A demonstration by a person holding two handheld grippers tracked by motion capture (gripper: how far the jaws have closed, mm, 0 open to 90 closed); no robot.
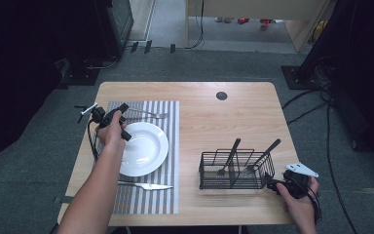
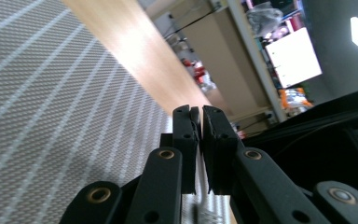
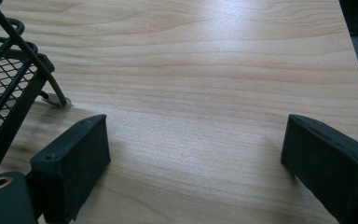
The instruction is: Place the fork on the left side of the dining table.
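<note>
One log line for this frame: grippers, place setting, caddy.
left gripper: shut, over placemat | right gripper: open, beside caddy | plate, knife, fork laid | two utensils in caddy

A light wooden tabletop stands on grey carpet, with a small round dark cap set into it near its far edge. On its left half lies a grey-and-white striped placemat. A white plate sits on the placemat, a fork lies just beyond it, and a knife lies on the near side. On the right half stands a black wire basket holding two dark-handled utensils that lean toward the right. Black cables trail over the carpet to the right of the tabletop. Pale wooden furniture stands at the far end of the room.
</note>
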